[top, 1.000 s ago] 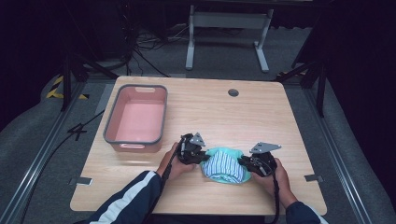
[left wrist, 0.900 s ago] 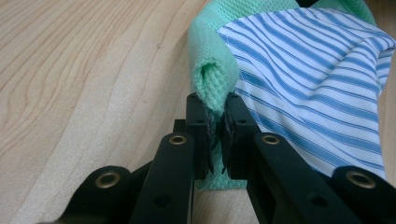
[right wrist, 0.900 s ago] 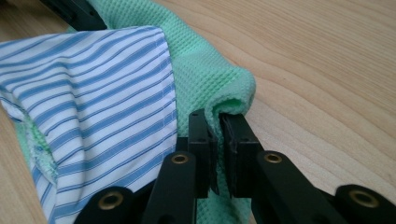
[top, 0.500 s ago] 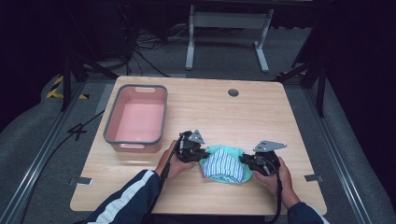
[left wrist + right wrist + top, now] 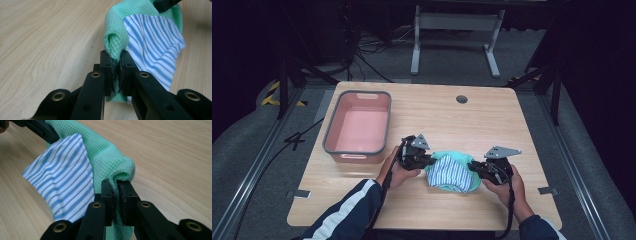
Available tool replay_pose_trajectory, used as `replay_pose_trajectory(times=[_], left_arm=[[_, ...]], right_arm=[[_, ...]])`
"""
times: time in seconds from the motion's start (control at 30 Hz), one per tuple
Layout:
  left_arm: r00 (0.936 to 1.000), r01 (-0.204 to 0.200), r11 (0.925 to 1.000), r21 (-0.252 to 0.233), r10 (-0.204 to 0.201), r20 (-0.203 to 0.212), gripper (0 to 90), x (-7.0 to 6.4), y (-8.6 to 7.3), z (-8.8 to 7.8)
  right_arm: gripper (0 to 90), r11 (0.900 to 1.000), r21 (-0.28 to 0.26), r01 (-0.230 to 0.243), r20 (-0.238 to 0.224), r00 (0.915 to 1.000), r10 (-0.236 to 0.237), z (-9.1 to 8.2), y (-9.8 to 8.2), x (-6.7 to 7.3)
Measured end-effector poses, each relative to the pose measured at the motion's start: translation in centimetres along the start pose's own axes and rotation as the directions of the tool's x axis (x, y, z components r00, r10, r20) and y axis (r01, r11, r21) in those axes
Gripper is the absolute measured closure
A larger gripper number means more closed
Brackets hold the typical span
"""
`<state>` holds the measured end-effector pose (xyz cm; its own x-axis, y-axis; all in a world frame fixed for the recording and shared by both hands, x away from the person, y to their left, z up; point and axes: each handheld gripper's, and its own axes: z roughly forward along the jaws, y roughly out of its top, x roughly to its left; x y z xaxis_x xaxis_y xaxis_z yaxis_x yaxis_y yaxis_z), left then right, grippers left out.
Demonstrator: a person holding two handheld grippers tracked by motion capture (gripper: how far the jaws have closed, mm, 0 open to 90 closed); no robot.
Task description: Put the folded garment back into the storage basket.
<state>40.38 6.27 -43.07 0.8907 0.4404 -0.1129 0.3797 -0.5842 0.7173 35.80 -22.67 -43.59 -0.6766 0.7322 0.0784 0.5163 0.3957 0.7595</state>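
Looking down from the high view, the left gripper and right gripper hold a bundled green cloth with a blue-striped cloth near the table's front edge, slightly closer to the person than a second ago; the pink bin sits empty, so a fold or lift seems underway.

Left gripper view: jaws pinch a green edge.

Right gripper view: jaws likewise clamp green fabric.

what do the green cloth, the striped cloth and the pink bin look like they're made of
Green cloth: soft waffle-weave textile, likely microfibre or cotton, matte. Striped cloth: thin, smooth woven fabric, shirt-like, folding into creases. Pink bin: looks like moulded plastic, smooth walls, grey rim.
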Motion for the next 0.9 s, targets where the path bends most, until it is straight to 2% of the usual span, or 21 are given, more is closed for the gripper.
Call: replay_pose_trajectory(times=[0.13, 0.33, 0.57, 0.6, 0.77, 0.9], left_arm=[[0.9999, 0.007, 0.9999, -0.01, -0.007, -0.009, 83.5, 0.2, 0.4, -0.6], [0.9989, -0.024, 0.9994, -0.026, 0.023, -0.041, 83.5, -0.1, 1.4, -2.2], [0.9966, -0.049, 0.9977, -0.047, 0.046, -0.068, 83.5, 0.0, 2.5, -4.0], [0.9971, -0.04, 0.9977, -0.055, 0.036, -0.068, 83.5, 0.0, 2.6, -4.1], [0.9948, -0.052, 0.9963, -0.069, 0.045, -0.092, 83.5, 0.3, 3.1, -5.5], [0.9926, -0.047, 0.9958, -0.078, 0.038, -0.115, 83.5, 0.7, 3.2, -6.7]], right_arm=[[83.2, 1.0, -0.012, -0.002, 0.02, 0.9998, 0.003, -0.1, 1.1, 0.3], [83.2, 0.999, -0.033, 0.007, 0.026, 0.9997, -0.006, -0.4, 2.5, 0.5], [83.2, 0.998, -0.053, 0.043, 0.036, 0.9985, -0.041, -1.4, 4.4, 0.7], [83.2, 0.997, -0.056, 0.052, 0.041, 0.9979, -0.05, -1.5, 4.7, 0.7], [83.1, 0.995, -0.058, 0.082, 0.049, 0.9957, -0.079, -1.5, 6.2, 1.1], [83.1, 0.994, -0.068, 0.09, 0.038, 0.9954, -0.088, -1.4, 7.5, 1.6]])
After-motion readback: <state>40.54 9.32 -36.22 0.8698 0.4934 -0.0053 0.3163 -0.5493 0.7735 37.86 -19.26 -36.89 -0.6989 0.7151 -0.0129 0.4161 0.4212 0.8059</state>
